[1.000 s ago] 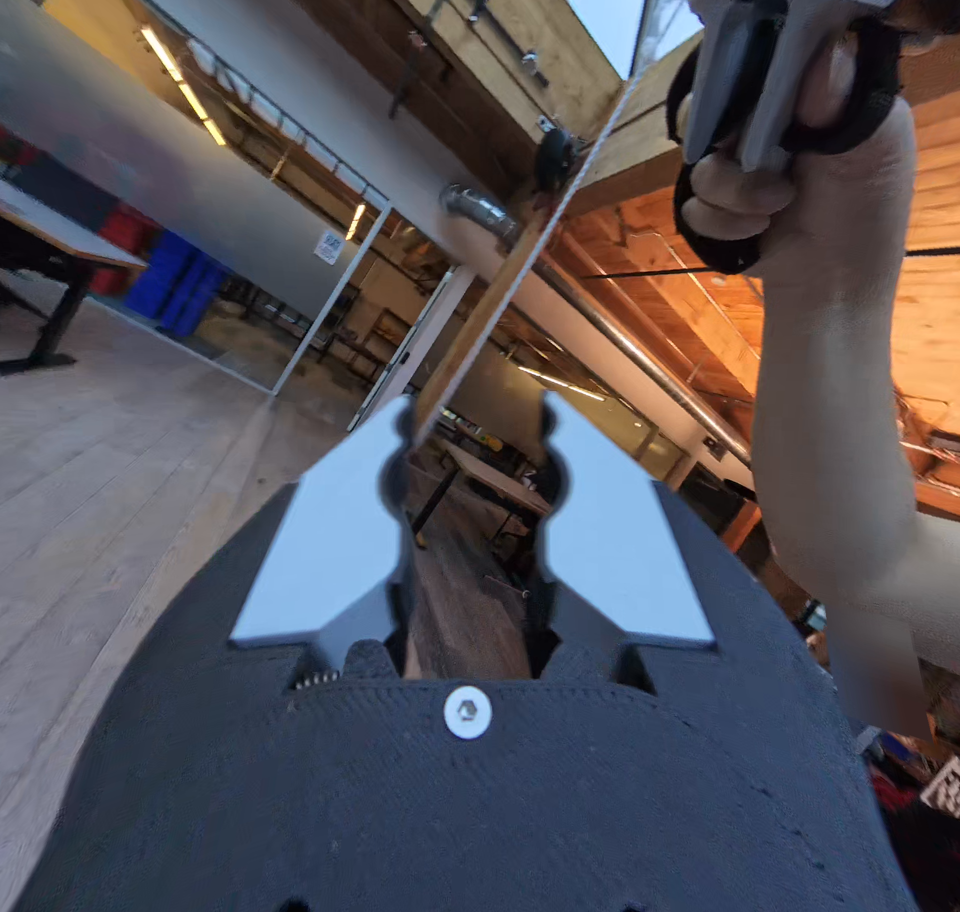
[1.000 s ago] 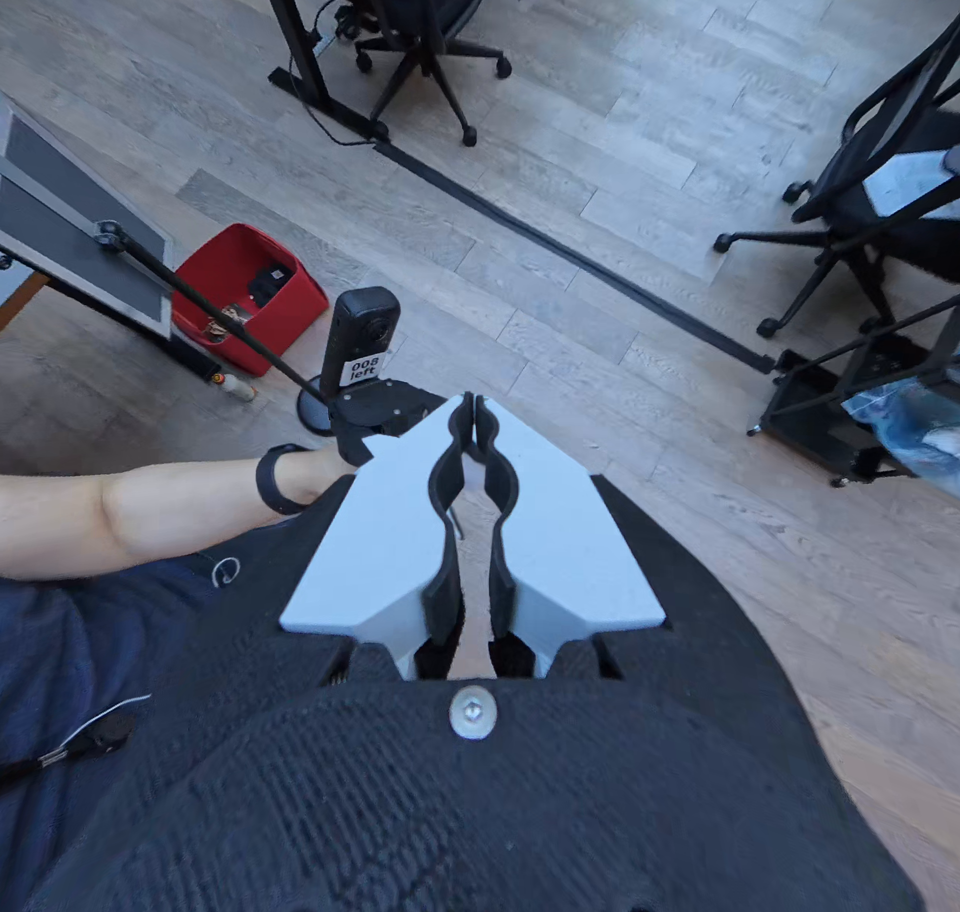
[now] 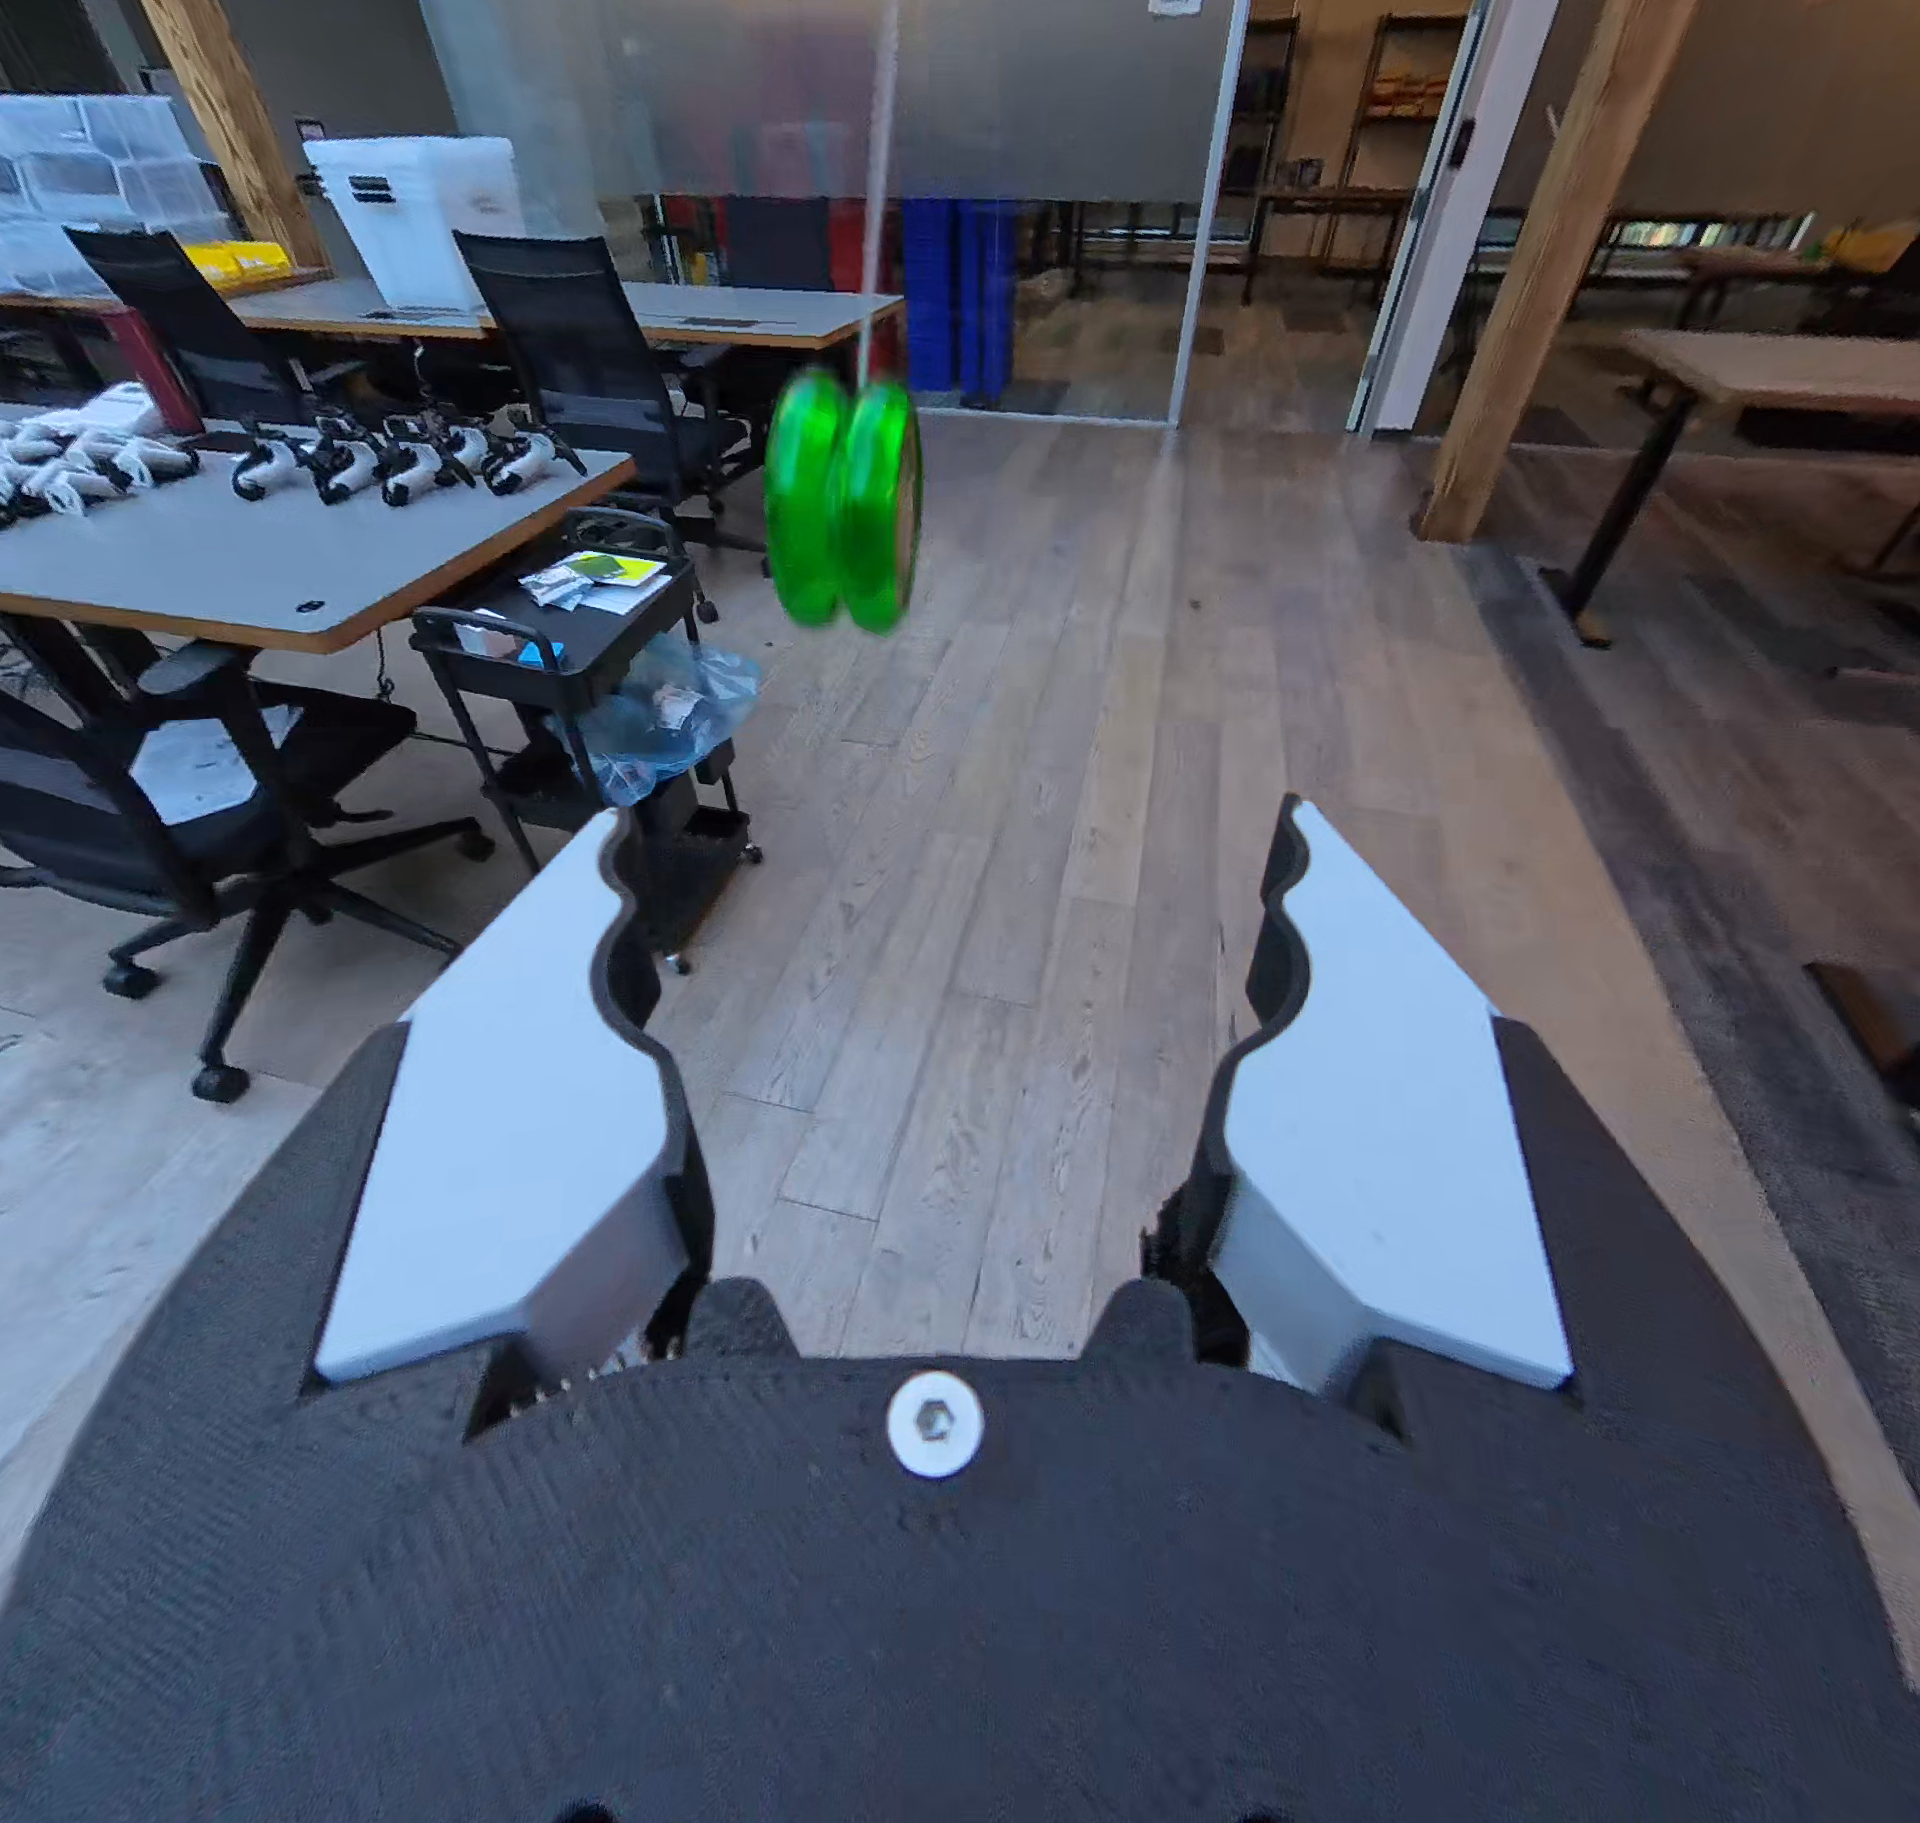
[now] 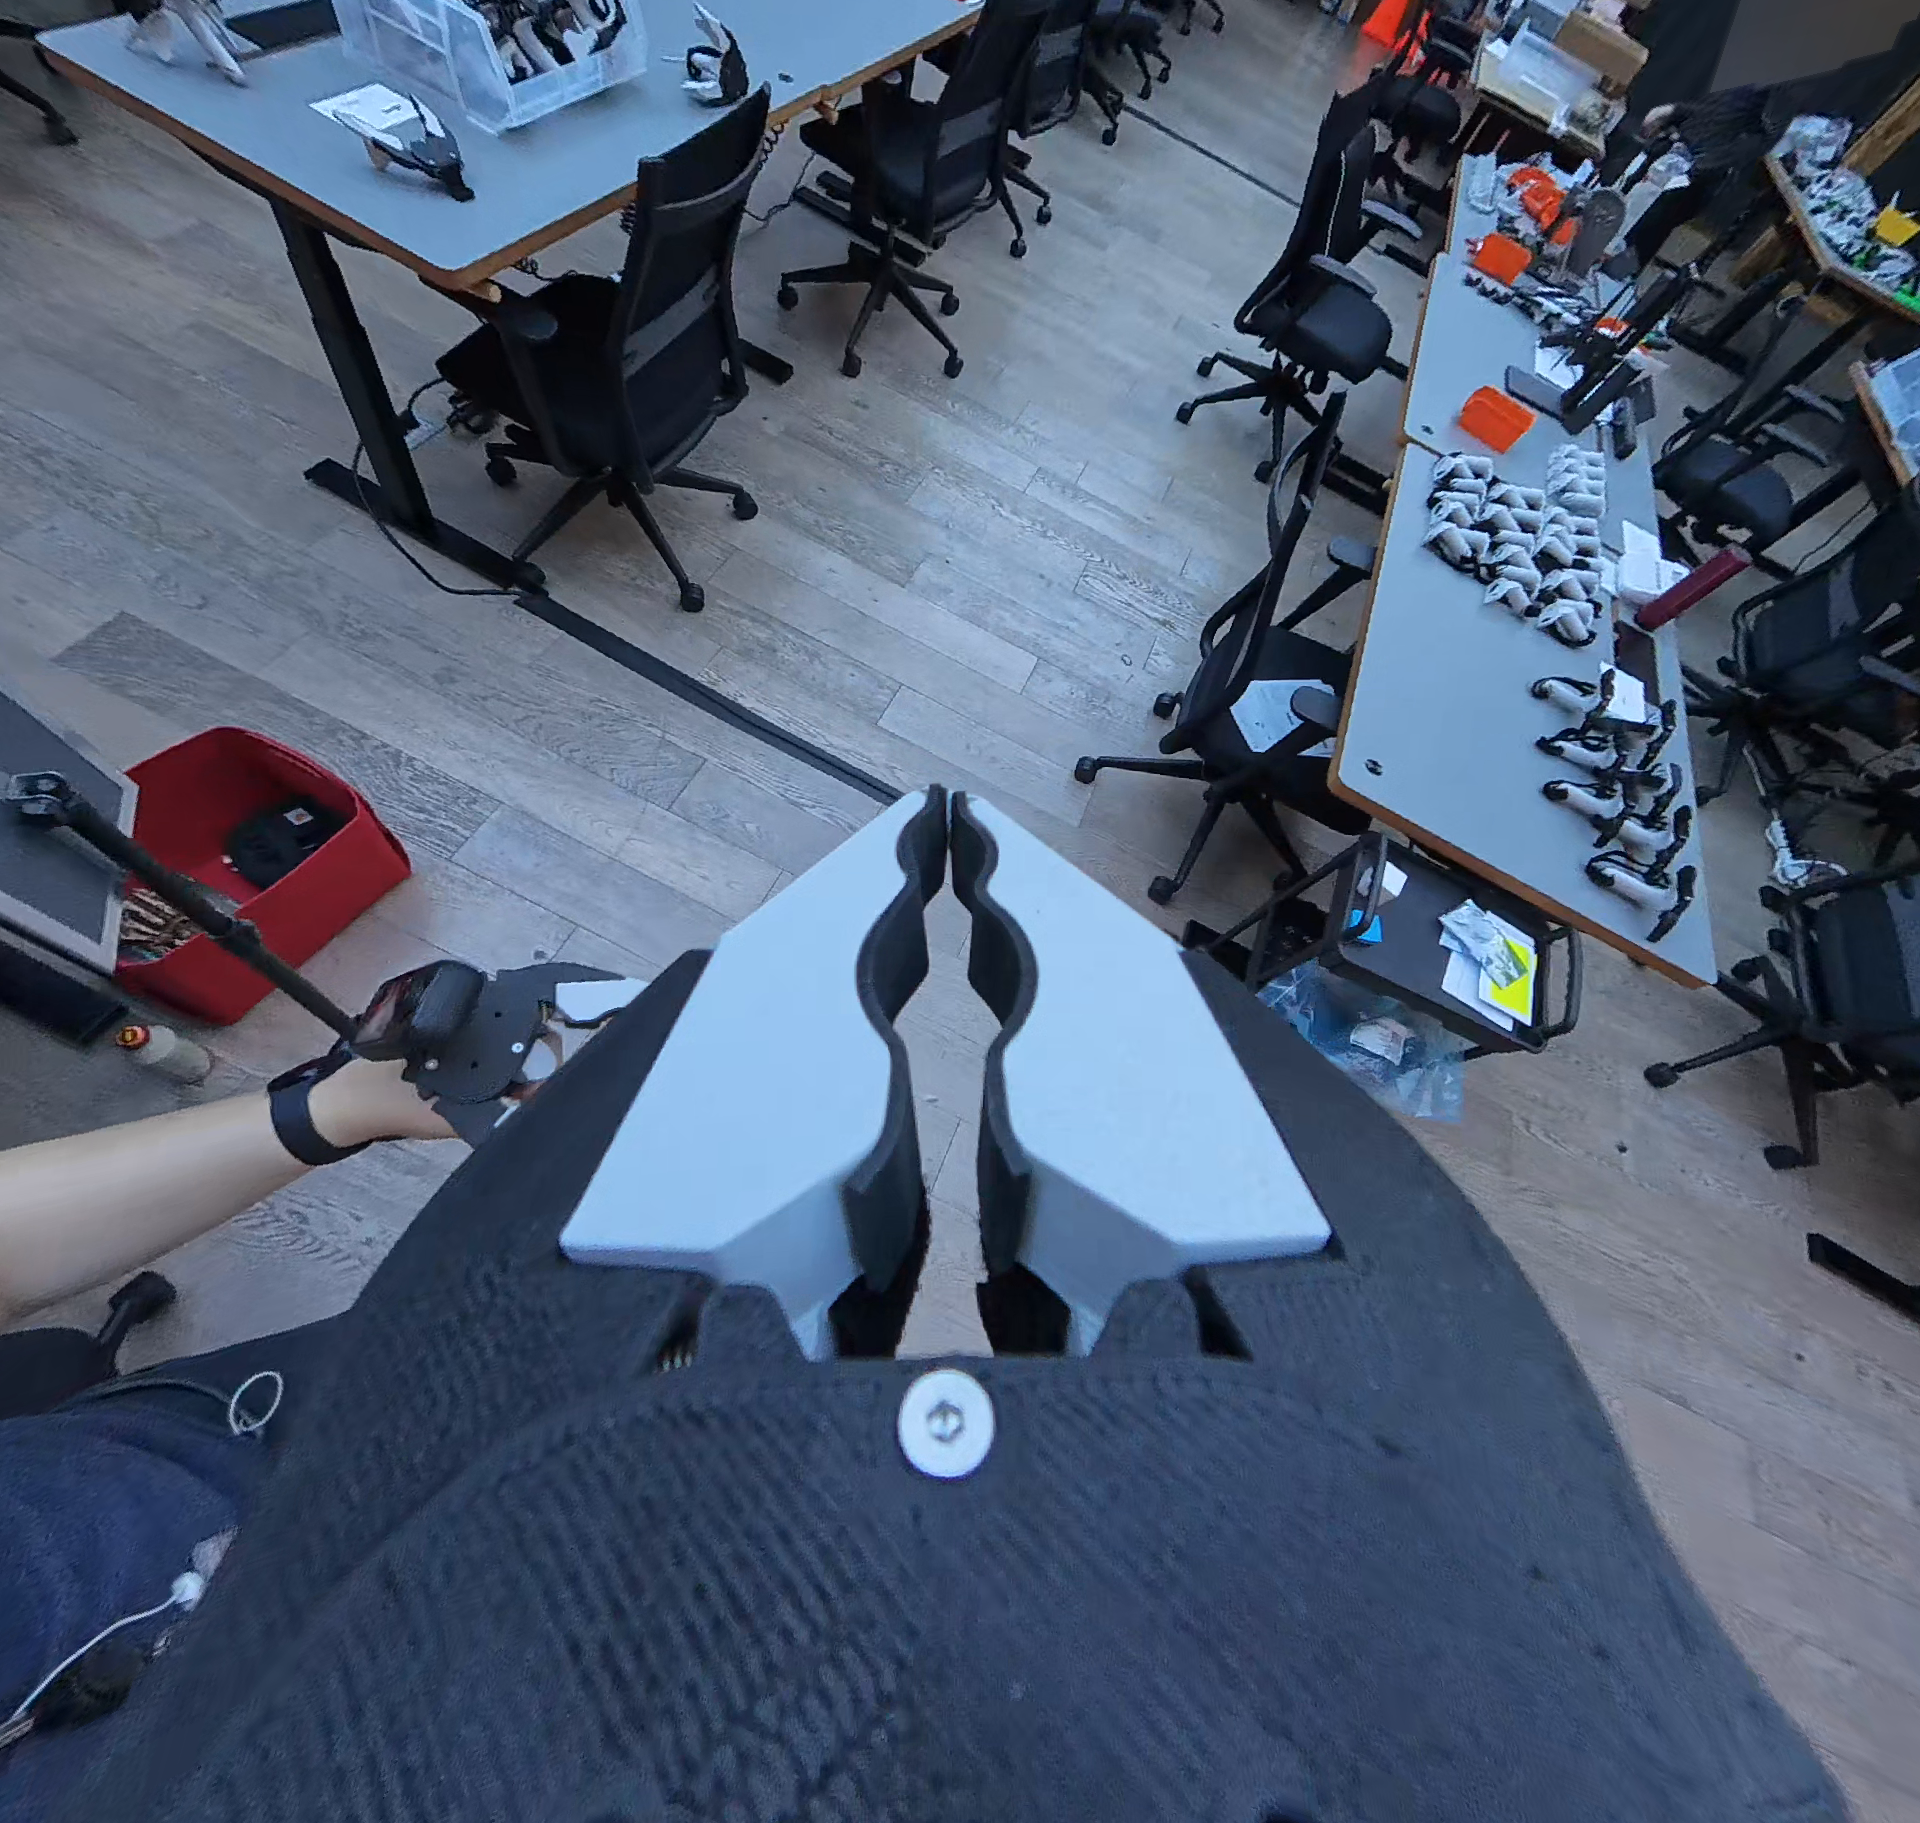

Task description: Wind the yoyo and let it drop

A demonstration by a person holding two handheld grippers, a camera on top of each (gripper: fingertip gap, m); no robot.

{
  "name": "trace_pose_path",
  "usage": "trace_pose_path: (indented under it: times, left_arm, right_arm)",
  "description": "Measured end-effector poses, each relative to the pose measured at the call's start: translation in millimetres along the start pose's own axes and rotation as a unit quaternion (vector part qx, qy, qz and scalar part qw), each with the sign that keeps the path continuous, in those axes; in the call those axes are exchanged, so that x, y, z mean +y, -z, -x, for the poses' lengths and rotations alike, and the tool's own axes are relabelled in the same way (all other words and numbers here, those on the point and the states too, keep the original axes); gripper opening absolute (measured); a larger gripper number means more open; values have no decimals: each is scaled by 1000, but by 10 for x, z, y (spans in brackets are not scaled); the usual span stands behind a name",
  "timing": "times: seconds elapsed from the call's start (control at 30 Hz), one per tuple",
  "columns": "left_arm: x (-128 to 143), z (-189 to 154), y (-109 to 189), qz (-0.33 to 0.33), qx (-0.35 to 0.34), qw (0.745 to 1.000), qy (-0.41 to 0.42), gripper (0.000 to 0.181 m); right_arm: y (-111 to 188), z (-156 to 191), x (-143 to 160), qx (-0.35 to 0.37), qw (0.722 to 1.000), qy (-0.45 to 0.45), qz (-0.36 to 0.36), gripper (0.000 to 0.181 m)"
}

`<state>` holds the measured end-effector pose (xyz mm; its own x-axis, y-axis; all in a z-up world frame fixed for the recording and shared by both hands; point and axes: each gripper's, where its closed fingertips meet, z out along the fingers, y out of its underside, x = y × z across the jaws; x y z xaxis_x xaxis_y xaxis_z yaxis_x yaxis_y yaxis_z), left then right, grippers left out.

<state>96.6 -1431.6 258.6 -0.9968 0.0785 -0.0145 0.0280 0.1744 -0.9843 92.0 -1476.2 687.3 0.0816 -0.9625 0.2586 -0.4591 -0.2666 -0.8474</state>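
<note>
A translucent green yoyo [image 3: 844, 500] hangs in the air on a thin pale string [image 3: 881, 163] that runs straight up out of the left wrist view. My left gripper [image 3: 951, 812] is wide open and empty, below and nearer than the yoyo, apart from it. It also shows in the right wrist view [image 4: 488, 1035], held by a hand at lower left. My right gripper [image 4: 943, 797] is shut, tips together, and looks down from above. The string and the yoyo do not show in that view.
A grey table [image 3: 260, 568] with several small grippers, a black cart [image 3: 582, 630] and office chairs [image 3: 208, 786] stand to the left. A wooden post [image 3: 1538, 215] is at right. A red bin [image 4: 260, 869] sits on the wood floor, and more tables [image 4: 1455, 630] stand around. My hands' fingertips stand some 45 centimetres from each other.
My left gripper has swung down from pointing at the ceiling to facing the room, and has opened wide. The yoyo now hangs in view on the string. My right gripper stays shut.
</note>
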Motion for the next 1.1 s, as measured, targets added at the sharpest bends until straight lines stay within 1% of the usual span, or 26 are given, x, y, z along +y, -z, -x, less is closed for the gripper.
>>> trace_pose_path:
  times: [0.07,0.13,0.23,0.37,0.4,0.43,0.47,0.5,0.53,0.57,0.6,0.63,0.67,0.7,0.77,0.83,0.87,0.9,0.93,0.97,1.0,1.03,1.1]
  left_arm:
    - [-133,26,-42,-7,0,1000,2,115]
    - [-431,28,9,-64,5,997,30,114]
    - [-1142,2,207,-184,22,980,73,110]
    - [-2066,-222,424,-290,71,951,78,111]
    - [-2258,-261,483,-313,72,944,69,111]
    - [-2409,-292,521,-330,61,941,49,110]
    - [-2501,-305,517,-334,33,942,17,109]
    - [-2532,-269,474,-327,-19,944,-31,106]
    - [-2537,-202,448,-318,-85,940,-90,104]
    - [-2527,-193,442,-317,-133,926,-156,78]
    - [-2447,-226,365,-299,-155,916,-220,42]
    - [-2279,-253,205,-254,-149,919,-261,13]
    - [-2120,-268,86,-222,-128,932,-258,7]
    - [-2045,-288,66,-223,-110,940,-235,8]
    - [-2003,-288,149,-248,-95,944,-195,5]
    - [-1951,-336,231,-273,-54,949,-149,5]
    - [-1895,-323,276,-279,-37,953,-113,21]
    - [-1790,-274,296,-266,-26,962,-65,58]
    - [-1636,-265,293,-236,-1,972,-18,88]
    - [-1466,-310,308,-206,36,978,22,111]
    - [-1296,-370,354,-183,70,979,58,127]
    - [-1127,-422,432,-167,97,977,86,133]
    - [-813,-459,648,-158,113,975,109,129]
  right_arm:
    - [-134,28,99,-7,1000,-1,18,0]
    - [-216,28,177,-4,999,4,33,0]
    - [-223,78,146,-15,1000,3,23,0]
    - [-196,205,113,-42,999,-2,5,0]
    - [-197,239,120,-47,999,-3,-1,0]
    - [-200,273,139,-53,999,-3,-3,0]
    - [-206,302,164,-60,998,-5,-5,0]
    - [-217,352,199,-75,997,-11,-5,0]
    - [-243,395,261,-86,996,-18,1,0]
    - [-266,399,304,-84,996,-19,-2,0]
    - [-278,403,342,-85,996,-20,-4,0]
    - [-277,415,368,-91,995,-27,-8,0]
    - [-269,421,386,-96,995,-34,-13,0]
    - [-289,417,489,-95,995,-30,11,0]
    - [-337,378,607,-82,996,-22,21,0]
    - [-381,352,708,-82,996,-33,24,0]
    - [-402,353,777,-86,995,-41,29,0]
    - [-427,372,858,-94,994,-47,34,0]
    - [-457,396,943,-102,993,-52,36,0]
    - [-487,427,1028,-109,992,-58,37,0]
    - [-516,473,1127,-118,990,-61,41,0]
    - [-546,520,1225,-124,989,-62,43,0]
    - [-611,643,1449,-140,987,-65,52,0]
